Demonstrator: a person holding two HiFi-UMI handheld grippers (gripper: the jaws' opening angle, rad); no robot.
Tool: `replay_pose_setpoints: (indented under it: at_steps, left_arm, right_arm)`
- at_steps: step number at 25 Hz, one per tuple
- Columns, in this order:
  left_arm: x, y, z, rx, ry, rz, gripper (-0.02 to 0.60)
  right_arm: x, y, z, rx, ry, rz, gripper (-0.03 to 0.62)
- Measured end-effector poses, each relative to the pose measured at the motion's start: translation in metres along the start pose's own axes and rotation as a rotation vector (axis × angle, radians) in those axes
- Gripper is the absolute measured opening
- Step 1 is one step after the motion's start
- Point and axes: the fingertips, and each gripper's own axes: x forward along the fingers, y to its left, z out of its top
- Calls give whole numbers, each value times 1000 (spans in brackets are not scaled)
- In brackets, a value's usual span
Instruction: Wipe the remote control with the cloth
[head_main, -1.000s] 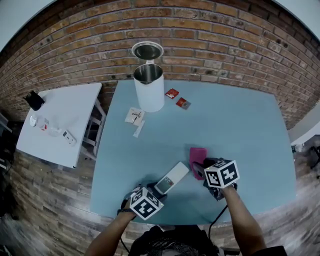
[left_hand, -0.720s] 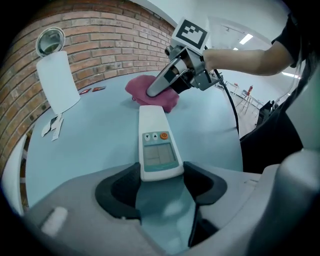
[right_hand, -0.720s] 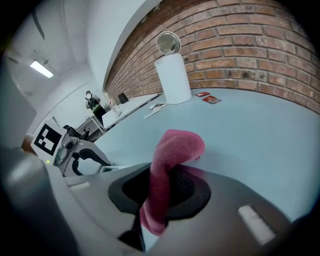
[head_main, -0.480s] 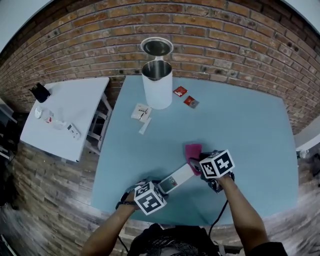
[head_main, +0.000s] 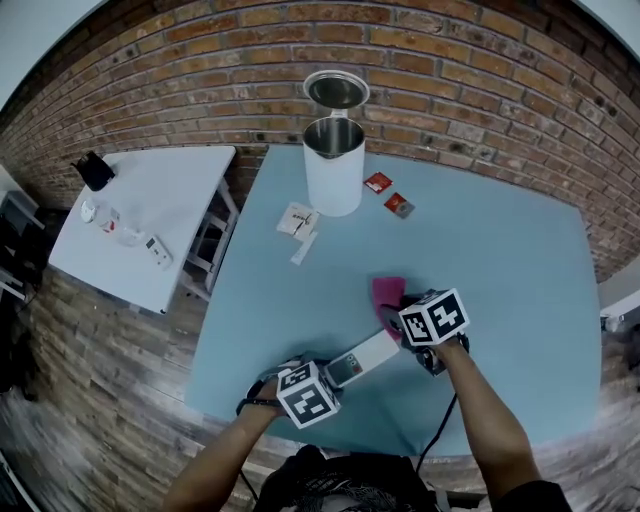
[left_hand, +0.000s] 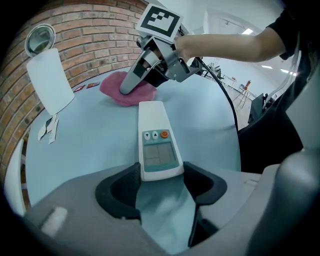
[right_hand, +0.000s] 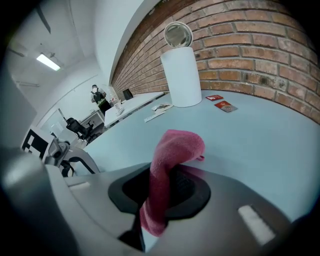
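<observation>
- Now your right gripper (right_hand: 162, 187) sits closer to the remote control (left_hand: 156, 140) than it did a second ago. It has slid across the table (head_main: 500, 290) toward the remote's far end, taking the cloth (right_hand: 175, 145) with it.
- Left gripper (left_hand: 160, 180): no shift to note. It is parked at the near edge of the table, same hold as before.
- Meaning for the task: the approach looks nearly done. Cloth and remote are brought together, but no wiping stroke shows on the remote's face yet. Screen and buttons lie uncovered.
- Left jaws: clamped on the near end of the remote, one pad against each long side. The body runs straight out from between them, face up, pointing at your other gripper.
- Right jaws: pinched together on a bunched fold of the cloth. The fold stands up between the pads and the rest trails forward onto the table.
- Cloth relative to remote: in the left gripper view the pink heap lies just beyond the far end. You cannot tell whether it touches that end.
- Next move, as a judgement: drag the cloth back along the face toward the left jaws while they steady the remote.
</observation>
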Motion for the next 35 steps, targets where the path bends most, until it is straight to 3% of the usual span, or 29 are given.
replay_pose_setpoints:
  at_steps: [13,20,28,35]
  left_arm:
    - [-1,0,1,2,3,-6,270]
    - [1,1,1,2,4,-2,270]
    - [1,0,0,-3,6,0,270]
    - [1,1,0,-9,8,4,270]
  right_arm:
    - [9,0,33,-75,-60,-30,77]
    - [26,39,18,-146,33,92,77]
    - [34,70,19,-113,48,159,77]
    - [45,103,16,-153,82,207,77]
